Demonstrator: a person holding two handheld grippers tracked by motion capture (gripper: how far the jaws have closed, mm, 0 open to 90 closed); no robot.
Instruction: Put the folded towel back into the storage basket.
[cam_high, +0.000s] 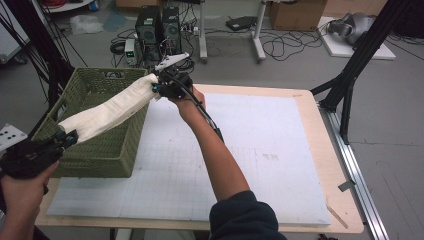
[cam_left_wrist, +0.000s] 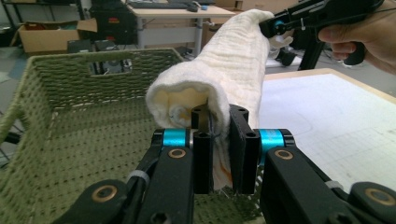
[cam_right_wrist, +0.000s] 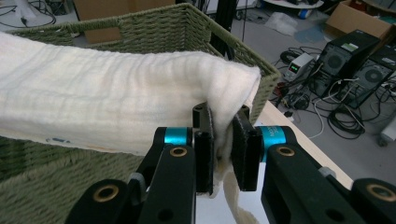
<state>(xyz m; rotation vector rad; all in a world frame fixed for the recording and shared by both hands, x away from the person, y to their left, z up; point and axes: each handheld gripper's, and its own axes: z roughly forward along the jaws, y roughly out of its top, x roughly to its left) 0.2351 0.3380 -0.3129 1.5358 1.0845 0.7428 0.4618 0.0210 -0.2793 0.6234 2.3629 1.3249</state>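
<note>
Rolled white towel (cam_high: 107, 109) is held stretched above the green woven basket (cam_high: 107, 150) at the worktop's left edge | left gripper (cam_high: 64, 138) and right gripper (cam_high: 156, 86) fingers are clamped on opposite ends | step judged: lowering into basket | next: both ends released together.

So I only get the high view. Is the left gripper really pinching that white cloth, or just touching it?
Observer: Pinching. In the left gripper view, the left gripper has the rolled end of the white cloth clamped between its fingers.
Operator: And the other one?
Observer: Same. The right gripper is shut on a bunched corner, with a thin strip of cloth dangling below.
Operator: Is anything in the basket?
Observer: The green basket floor that shows is bare weave.
</note>
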